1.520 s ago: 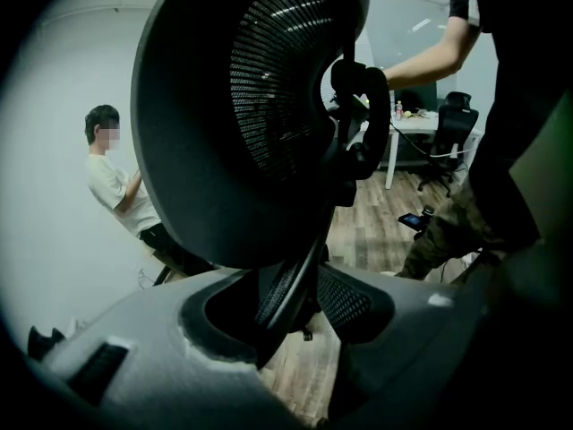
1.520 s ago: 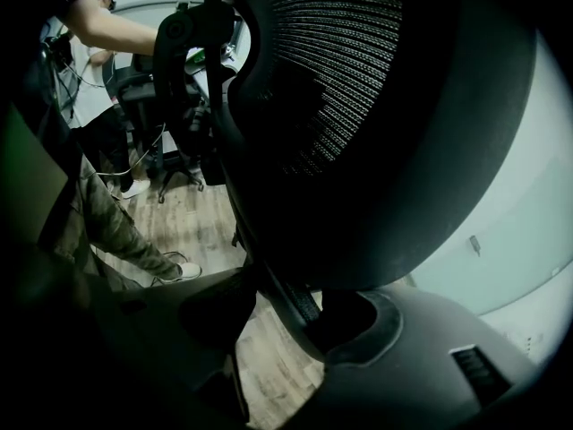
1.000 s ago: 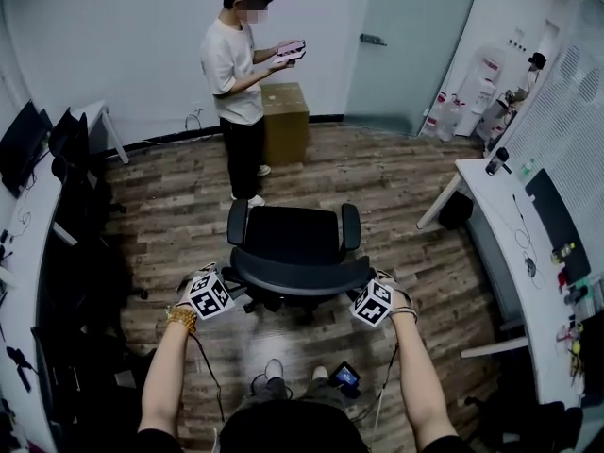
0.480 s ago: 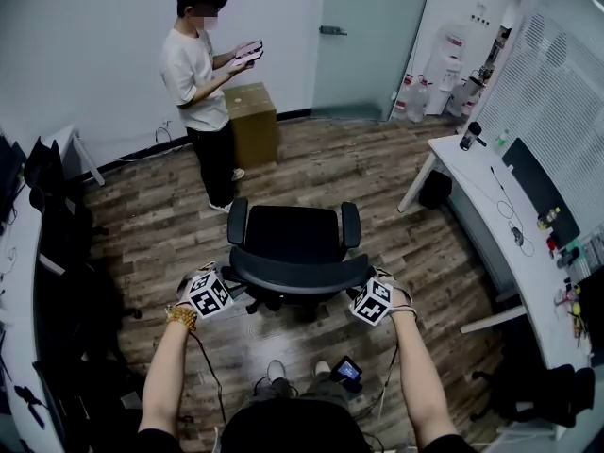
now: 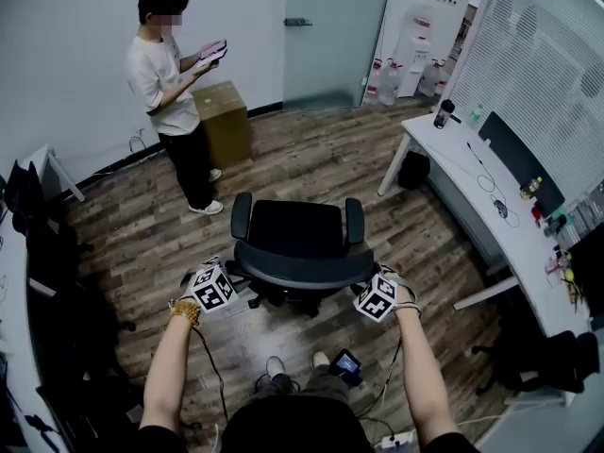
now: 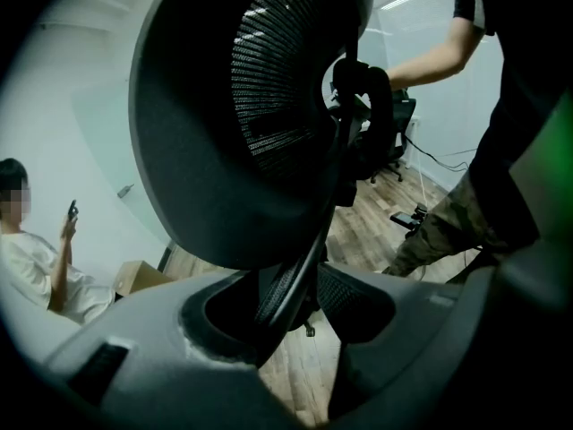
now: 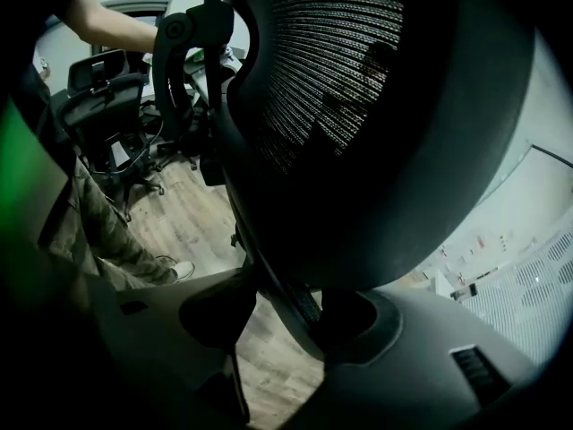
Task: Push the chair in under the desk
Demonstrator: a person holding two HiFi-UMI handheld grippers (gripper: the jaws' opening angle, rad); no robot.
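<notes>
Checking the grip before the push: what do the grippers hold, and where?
Both hold the chair by its backrest rim: left gripper on the left edge, right gripper on the right.

Wood floor (image 5: 311, 163): chair (image 5: 294, 229), cardboard box (image 5: 225, 121), desk (image 5: 444, 149), standing person (image 5: 165, 74).

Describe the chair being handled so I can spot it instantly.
On the wood floor in mid-room, left of the long white desk, stands a black office chair with armrests. Unlike the spare black chair behind the person, its backrest is clamped by the left gripper and right gripper.
</notes>
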